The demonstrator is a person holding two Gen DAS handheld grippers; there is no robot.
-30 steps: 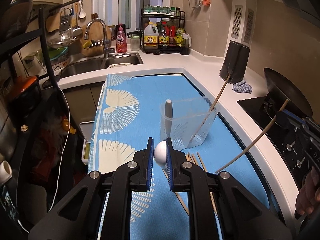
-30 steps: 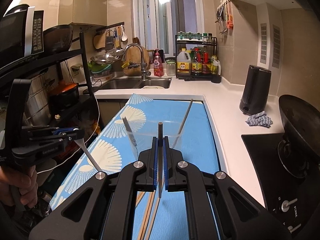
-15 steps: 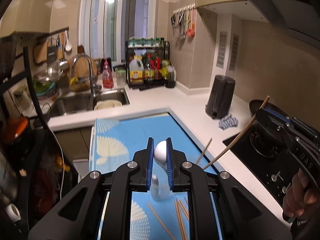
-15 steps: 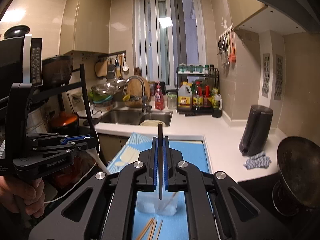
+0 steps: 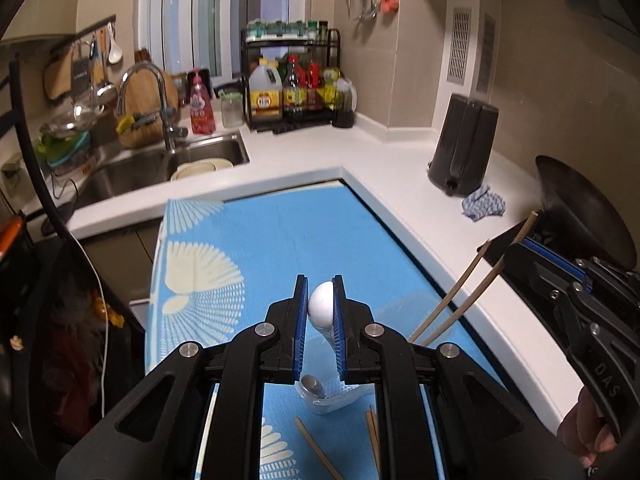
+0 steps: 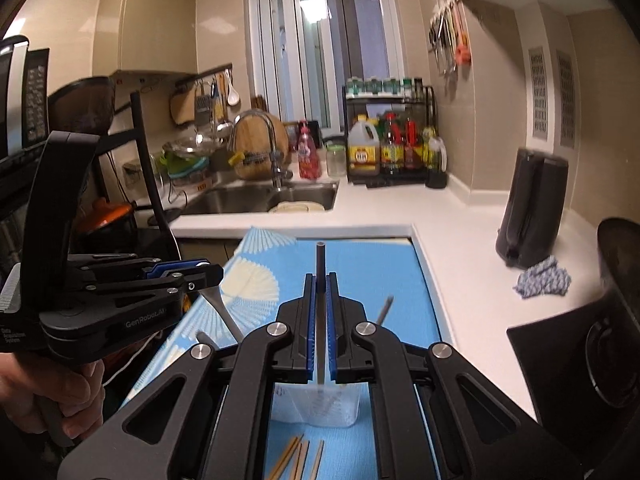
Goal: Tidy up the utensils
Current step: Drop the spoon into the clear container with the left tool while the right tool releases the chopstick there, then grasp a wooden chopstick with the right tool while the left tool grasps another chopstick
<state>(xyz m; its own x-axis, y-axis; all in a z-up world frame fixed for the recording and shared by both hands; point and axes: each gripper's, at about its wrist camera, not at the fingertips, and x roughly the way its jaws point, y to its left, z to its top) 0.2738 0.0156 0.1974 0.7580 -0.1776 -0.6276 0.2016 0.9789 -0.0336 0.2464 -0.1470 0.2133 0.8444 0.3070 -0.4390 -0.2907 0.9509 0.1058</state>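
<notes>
left tongs [image 5: 321, 307] closed on white spoon [image 5: 321, 304], above clear cup [image 6: 316, 404], ready to drop it | right tongs [image 6: 320, 320] pinch one chopstick [image 6: 320, 264] upright over cup | spare chopsticks [image 6: 298, 456] just before cup on counter [image 5: 400, 152]

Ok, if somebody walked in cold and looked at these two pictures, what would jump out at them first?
Most likely the white spoon pinched in the left claw, dead centre of the left wrist view, above the blue fan-print cloth. Next, the chopstick standing upright in the right claw, directly over the clear plastic container on that cloth. Loose chopsticks lie on the cloth in front of the container.
</notes>
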